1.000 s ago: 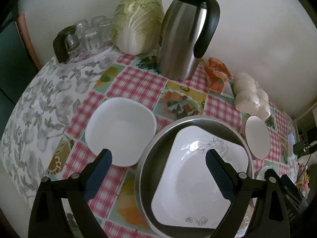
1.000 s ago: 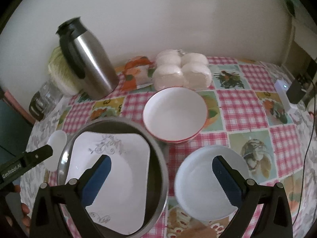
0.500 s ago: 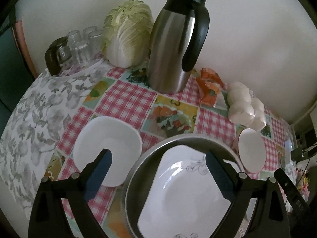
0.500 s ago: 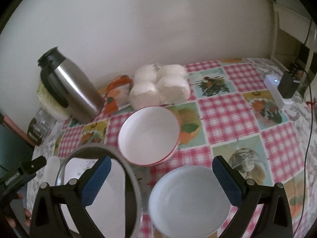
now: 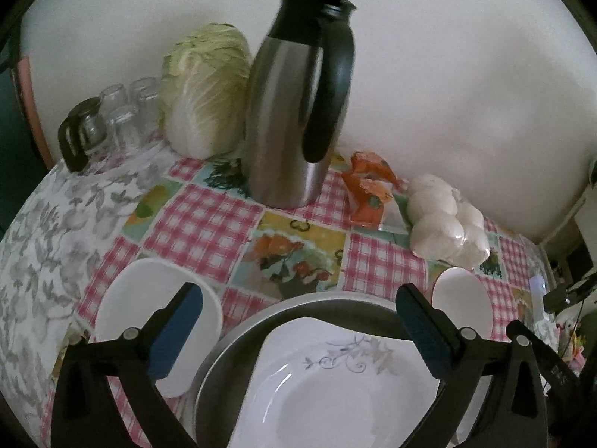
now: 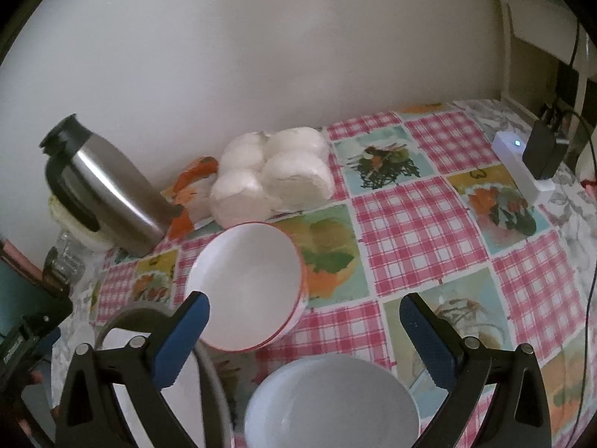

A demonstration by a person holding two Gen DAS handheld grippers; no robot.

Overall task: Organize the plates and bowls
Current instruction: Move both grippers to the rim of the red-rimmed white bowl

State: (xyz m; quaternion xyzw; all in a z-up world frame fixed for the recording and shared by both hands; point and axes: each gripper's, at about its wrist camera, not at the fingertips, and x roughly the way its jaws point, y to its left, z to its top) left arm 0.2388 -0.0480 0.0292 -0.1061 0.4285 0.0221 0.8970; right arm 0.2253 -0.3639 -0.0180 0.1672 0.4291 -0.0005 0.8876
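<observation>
1. A table [image 6: 429, 220] covered by a pink checked cloth with fruit pictures is set against a pale wall.
2. A steel jug [image 5: 298, 112] with a black handle is seen upright near the wall, a cabbage [image 5: 207, 89] and some glasses [image 5: 123, 115] to its left, an orange packet [image 5: 369, 190] and a bag of white buns [image 5: 444, 220] to its right.
3. The left gripper [image 5: 298, 332] is held wide apart, with nothing between its fingers, above a metal pan [image 5: 328, 304].
4. A square white plate [image 5: 335, 392] with a grey flower pattern is held inside the pan.
5. A small white bowl [image 5: 149, 306] is placed just left of the pan.
6. The right gripper [image 6: 304, 339] is likewise spread wide and empty.
7. A red-rimmed bowl [image 6: 246, 283] is seen beyond it and a plain white bowl [image 6: 332, 403] below it, near each other.
</observation>
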